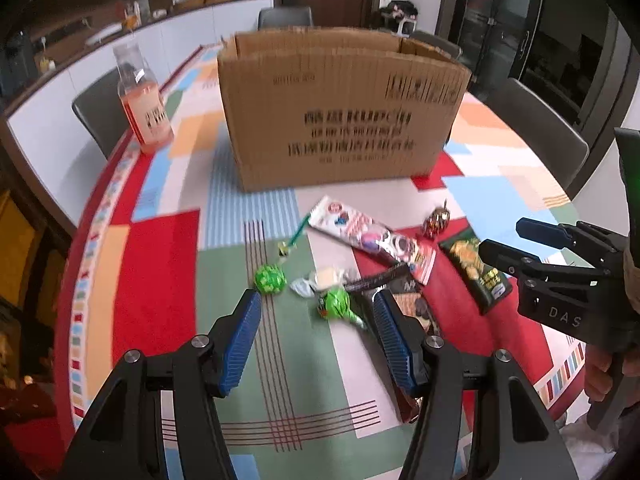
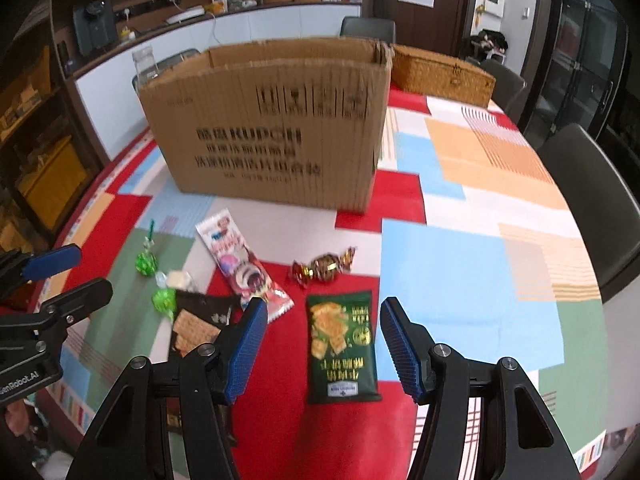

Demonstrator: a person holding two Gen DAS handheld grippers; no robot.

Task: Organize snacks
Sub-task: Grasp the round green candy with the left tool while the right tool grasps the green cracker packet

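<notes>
Loose snacks lie on the patchwork tablecloth in front of an open cardboard box. My left gripper hangs open above two green wrapped candies and a white candy, holding nothing. A dark brown cracker packet lies under its right finger. My right gripper is open over a green cracker packet, apart from it. A long white-and-pink snack pack and a gold-and-red wrapped candy lie nearer the box.
A clear bottle of orange liquid stands left of the box. A wicker basket sits behind the box to its right. Dark chairs ring the table. A thin green stick lies by the candies.
</notes>
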